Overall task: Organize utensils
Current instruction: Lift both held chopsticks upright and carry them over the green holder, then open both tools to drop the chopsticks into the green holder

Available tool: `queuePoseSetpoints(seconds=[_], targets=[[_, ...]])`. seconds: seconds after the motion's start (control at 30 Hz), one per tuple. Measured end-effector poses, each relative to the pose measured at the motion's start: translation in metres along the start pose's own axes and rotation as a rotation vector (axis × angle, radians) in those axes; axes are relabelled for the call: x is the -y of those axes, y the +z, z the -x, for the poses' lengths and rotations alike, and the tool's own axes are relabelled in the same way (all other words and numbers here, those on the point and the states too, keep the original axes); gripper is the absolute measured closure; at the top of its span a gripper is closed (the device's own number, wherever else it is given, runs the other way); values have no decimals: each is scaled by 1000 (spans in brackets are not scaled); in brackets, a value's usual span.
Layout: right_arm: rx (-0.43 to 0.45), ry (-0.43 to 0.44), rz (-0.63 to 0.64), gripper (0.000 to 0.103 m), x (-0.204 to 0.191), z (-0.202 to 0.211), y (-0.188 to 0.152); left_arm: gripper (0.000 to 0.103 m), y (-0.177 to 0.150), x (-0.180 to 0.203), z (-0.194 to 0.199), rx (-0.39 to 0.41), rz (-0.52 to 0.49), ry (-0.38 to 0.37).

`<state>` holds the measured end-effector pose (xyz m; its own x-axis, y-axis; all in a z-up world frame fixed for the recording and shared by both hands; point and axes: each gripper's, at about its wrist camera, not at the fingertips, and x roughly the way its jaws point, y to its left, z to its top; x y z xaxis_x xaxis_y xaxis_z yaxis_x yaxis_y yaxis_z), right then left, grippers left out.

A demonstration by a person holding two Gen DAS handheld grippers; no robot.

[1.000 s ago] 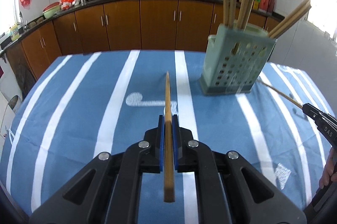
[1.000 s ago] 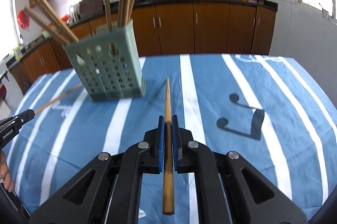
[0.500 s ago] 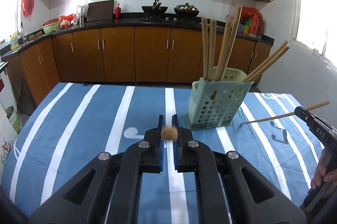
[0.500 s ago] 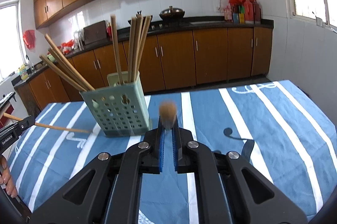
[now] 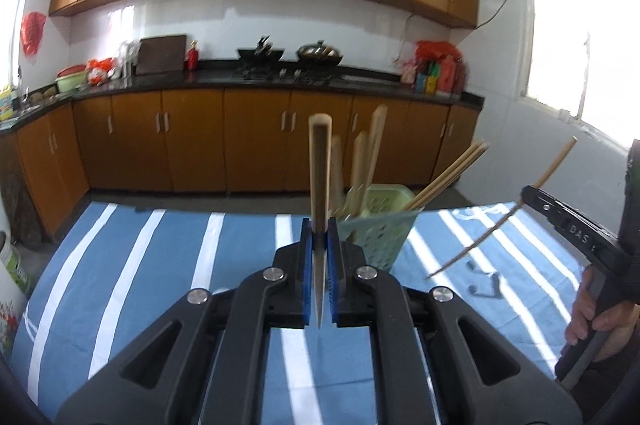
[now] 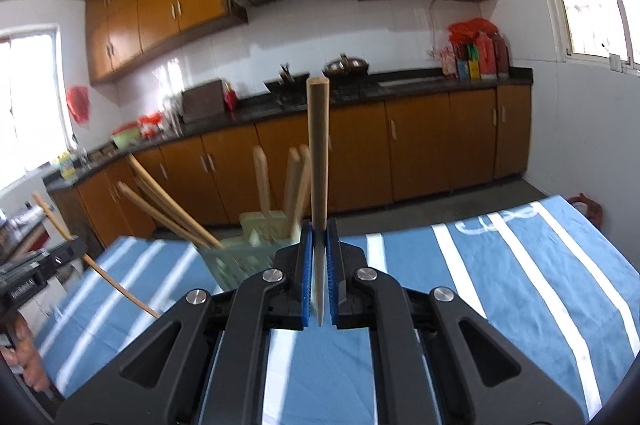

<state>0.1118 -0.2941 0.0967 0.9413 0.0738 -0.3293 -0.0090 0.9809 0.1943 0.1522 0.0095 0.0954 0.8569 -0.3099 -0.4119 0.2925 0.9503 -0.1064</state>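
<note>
My left gripper (image 5: 320, 245) is shut on a wooden chopstick (image 5: 320, 165) that stands upright between the blue pads, thick end up. Just behind and to its right sits the pale green perforated holder (image 5: 380, 229) with several chopsticks (image 5: 452, 169) leaning in it. My right gripper (image 6: 319, 245) is shut on another chopstick (image 6: 318, 145), also upright, with the holder (image 6: 228, 261) to its front left. Each gripper shows in the other's view: the right one (image 5: 532, 197) with its slanted chopstick (image 5: 496, 229), the left one (image 6: 74, 245) with its own chopstick (image 6: 116, 285).
The table carries a blue cloth with white stripes (image 5: 160, 265). A person's hand (image 5: 592, 309) grips the right handle. Beyond the table are brown kitchen cabinets (image 5: 192, 141) under a dark counter with pots. A white bucket (image 5: 8, 265) stands at the left of the table.
Both grippers have risen and tipped upward. Each chopstick, seen lying forward over the cloth before, now appears upright, and the holder sits lower and farther in both views.
</note>
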Motion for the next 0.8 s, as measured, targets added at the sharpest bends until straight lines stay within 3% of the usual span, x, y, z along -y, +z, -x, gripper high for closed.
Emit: queuePoseSetpoints(seconds=[0.23,0.47,0.63,0.8], targets=[[95,124,-26,96,-14,23,35,95,37,26,23,131,-5,-83],[172,141,14,96,-33,20,52,95,68,46,18,258,15,-55],[212,126,53,96,-46,4,57,95,81,52,4,292,34,-24],[165,110,71,96,-51,-26,52,95,79,53,-19,266,34,4]])
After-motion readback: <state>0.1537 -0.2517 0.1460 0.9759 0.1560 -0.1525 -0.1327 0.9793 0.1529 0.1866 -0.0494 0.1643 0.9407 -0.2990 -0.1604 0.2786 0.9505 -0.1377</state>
